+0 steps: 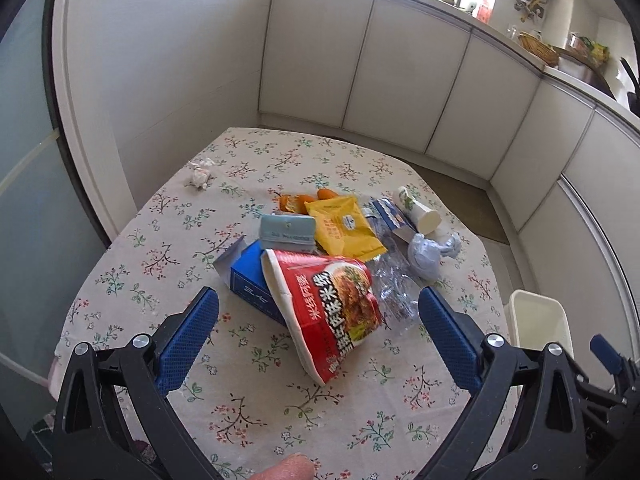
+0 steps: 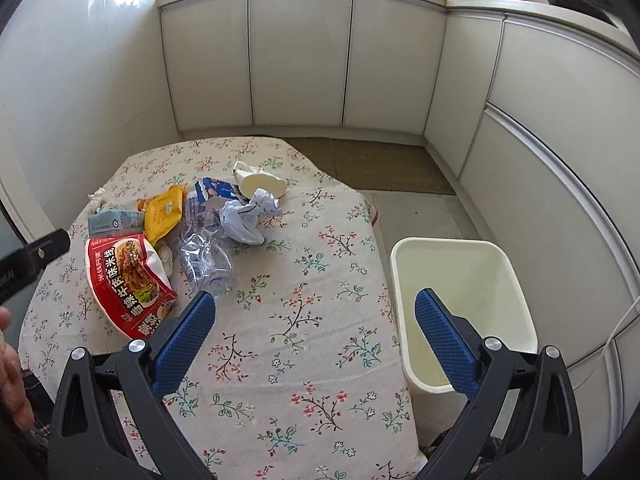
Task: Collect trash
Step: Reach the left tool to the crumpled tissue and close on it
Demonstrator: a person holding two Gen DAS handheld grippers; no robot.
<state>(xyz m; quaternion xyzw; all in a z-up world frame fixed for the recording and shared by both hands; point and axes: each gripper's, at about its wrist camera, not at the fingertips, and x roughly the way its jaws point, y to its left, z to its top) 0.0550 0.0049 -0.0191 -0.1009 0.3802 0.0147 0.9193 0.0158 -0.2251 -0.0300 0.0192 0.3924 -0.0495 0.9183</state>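
Trash [image 1: 332, 264] heaped on floral cloth — red noodle bowl [image 1: 328, 312] tipped, crushed — both claws released, empty.

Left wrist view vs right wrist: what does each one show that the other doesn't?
Left wrist only: the blue carton lying under the red noodle cup, and the orange peels behind the yellow packet.

Right wrist only: the whole white bin beside the table, empty as far as visible; the left view catches just a corner.

Both: noodle cup, yellow packet, crushed clear bottle, crumpled paper, and both grippers open, holding nothing.
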